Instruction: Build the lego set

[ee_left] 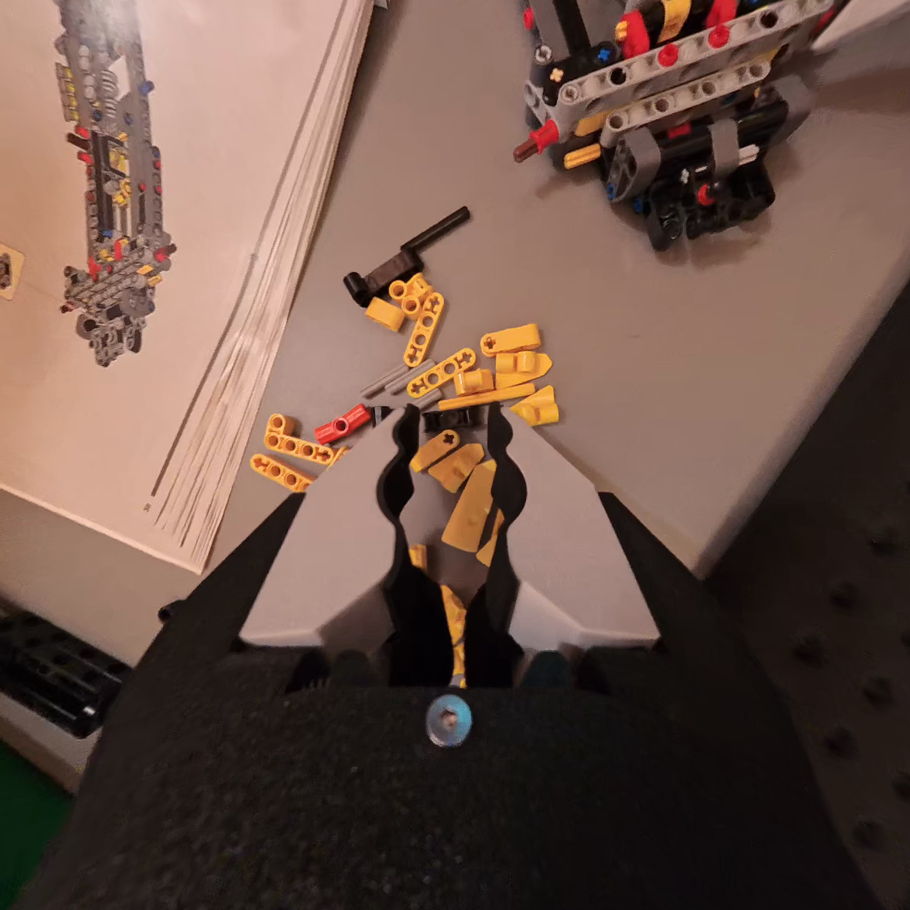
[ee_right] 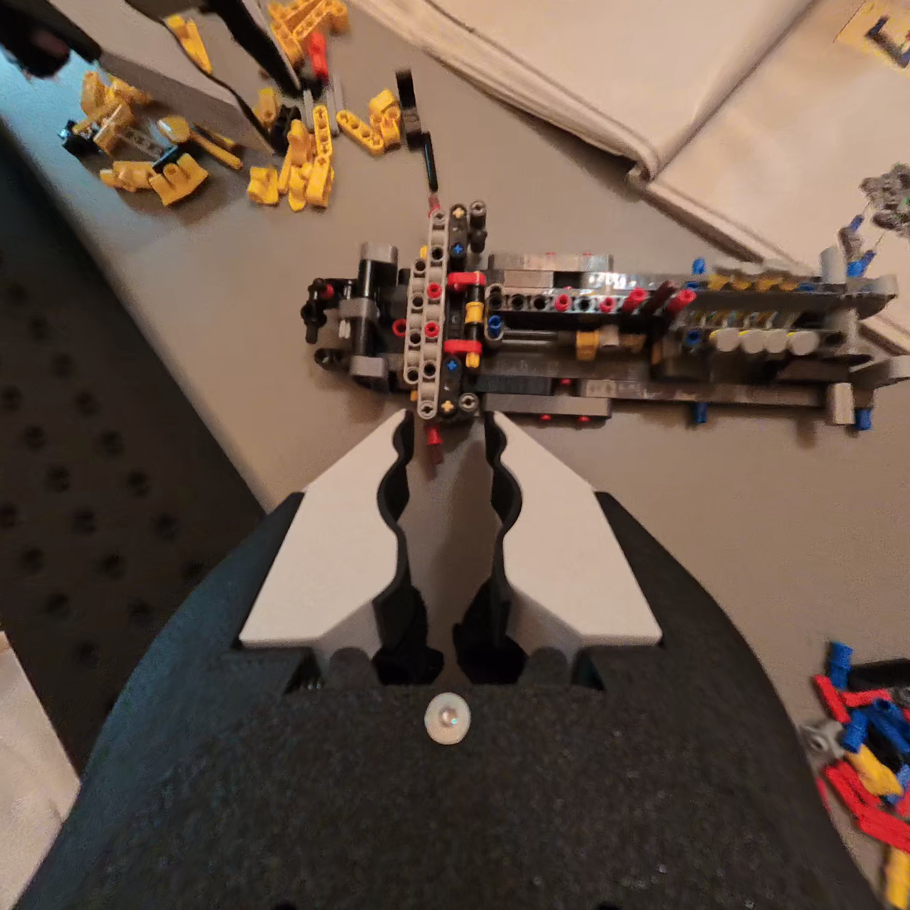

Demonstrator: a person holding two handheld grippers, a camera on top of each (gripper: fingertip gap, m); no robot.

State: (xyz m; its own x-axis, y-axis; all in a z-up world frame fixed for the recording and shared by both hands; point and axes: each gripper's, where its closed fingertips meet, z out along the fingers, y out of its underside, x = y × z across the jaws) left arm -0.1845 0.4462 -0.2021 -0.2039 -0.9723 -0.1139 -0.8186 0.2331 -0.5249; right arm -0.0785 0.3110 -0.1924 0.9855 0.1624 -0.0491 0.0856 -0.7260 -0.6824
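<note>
Grey-fingered, the left gripper (ee_left: 450,413) angles down over a heap of loose yellow pieces (ee_left: 458,379) on the worktop (ee_left: 665,344), jaws apart around one small black connector (ee_left: 450,420). One red connector (ee_left: 342,426) lies just left. The right gripper (ee_right: 445,418), jaws apart, points at the one half-built Lego model (ee_right: 566,325), beside an open instruction book (ee_left: 172,221).

The grey table (ee_left: 640,315) carried loose yellow pieces (ee_left: 443,374), an open instruction book (ee_left: 207,207) and the half-built model (ee_right: 541,325).
</note>
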